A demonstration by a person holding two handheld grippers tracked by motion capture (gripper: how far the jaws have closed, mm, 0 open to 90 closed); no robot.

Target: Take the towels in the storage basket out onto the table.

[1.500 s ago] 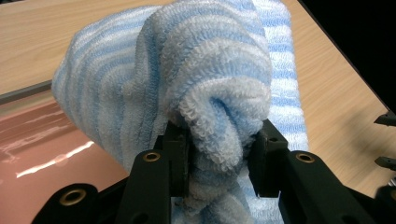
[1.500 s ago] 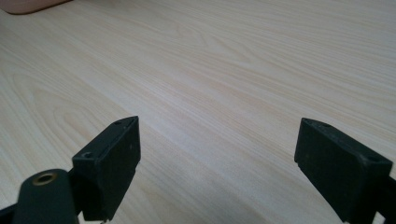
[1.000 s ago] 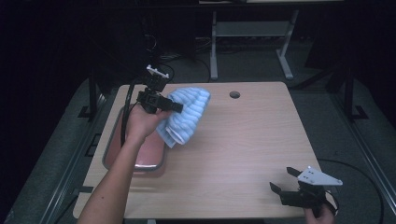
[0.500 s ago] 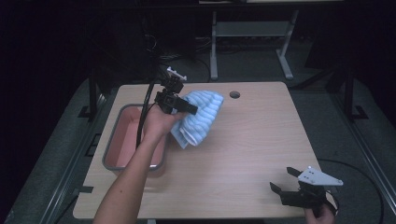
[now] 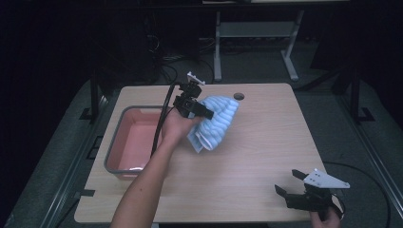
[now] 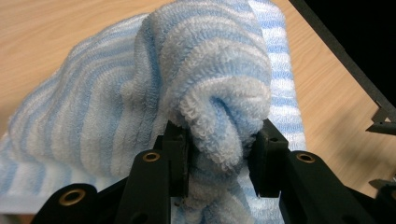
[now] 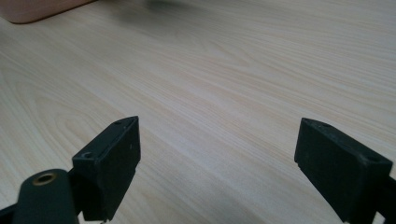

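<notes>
L jaws clamped on a bunched fold of the towel point(image 6: 219, 93), blue/white striped terry. Cloth bulges up between the pads in the left gripper view, so the bite looks deep & secure, not just an edge pinch. Left gripper point(image 5: 205, 113) is over the middle-back of the counter point(image 5: 266, 156), just right of the pink tub point(image 5: 124, 142). The towel hangs from it, lower end drooping toward the wood; can't tell if the bottom edge touches or clears.

R jaws wide apart, nothing between them, only bare wood ahead in the right gripper view. Right gripper point(image 5: 290, 183) sits low at the near-right corner of the counter, well apart from the towel.

Step in hand, judged: carrying the towel w/ the left, either toward the tub or out onto the open counter to lay it flat; pics don't settle which.

To do it well:
- keep the L jaws tight, terry is bulky & can creep out of a loose grip
- lift enough that the hanging end won't drag or catch the tub rim
- move smooth, no swinging; a loose tail flops
- if spreading: bring the right in to take a free corner, not the bunched middle
- if binning: centre over the tub before opening, so no part drapes over the wall

Risk: bunched grab hides corners, so unfolding one-handed is prob. messy.
</notes>
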